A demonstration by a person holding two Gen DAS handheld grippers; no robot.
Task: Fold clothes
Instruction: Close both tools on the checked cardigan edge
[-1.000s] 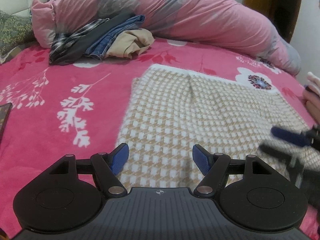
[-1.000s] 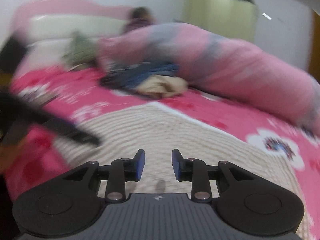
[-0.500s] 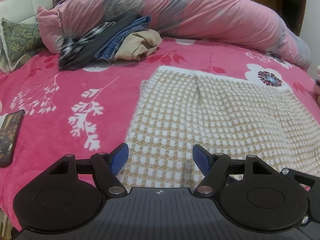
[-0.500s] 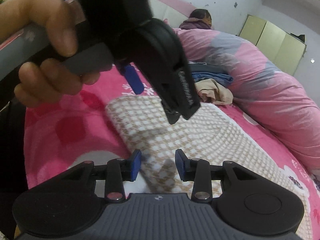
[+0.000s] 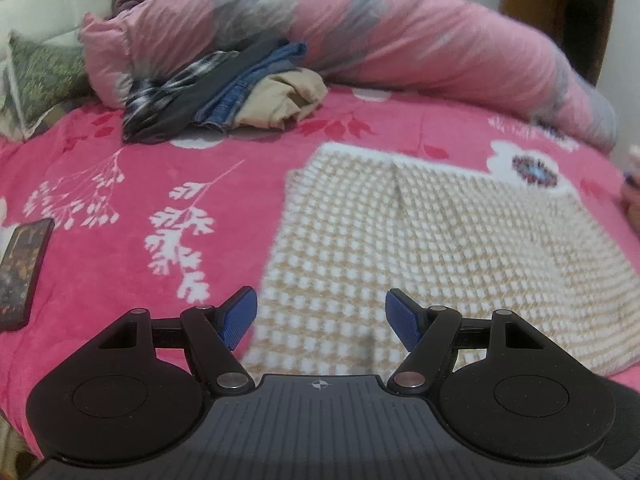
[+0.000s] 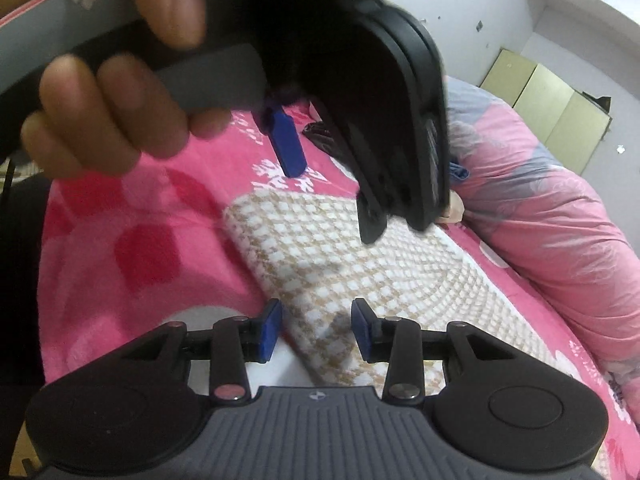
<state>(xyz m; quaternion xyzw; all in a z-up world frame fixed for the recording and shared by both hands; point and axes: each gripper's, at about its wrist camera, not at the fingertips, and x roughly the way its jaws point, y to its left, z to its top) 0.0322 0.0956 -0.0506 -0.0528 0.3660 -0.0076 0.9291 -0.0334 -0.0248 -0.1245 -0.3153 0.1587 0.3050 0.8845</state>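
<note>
Bedspread (image 5: 120, 184): sweater (image 5: 400, 240) before (open) claw (image 5: 321, 314)

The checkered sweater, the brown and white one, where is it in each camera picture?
Left wrist view: the checkered sweater lies flat on the pink bedspread, centre to right, just beyond the open left gripper.
Right wrist view: it runs from the middle down to the lower right, under the open right gripper.
Shared landmark: the long pink duvet roll behind it.
</note>
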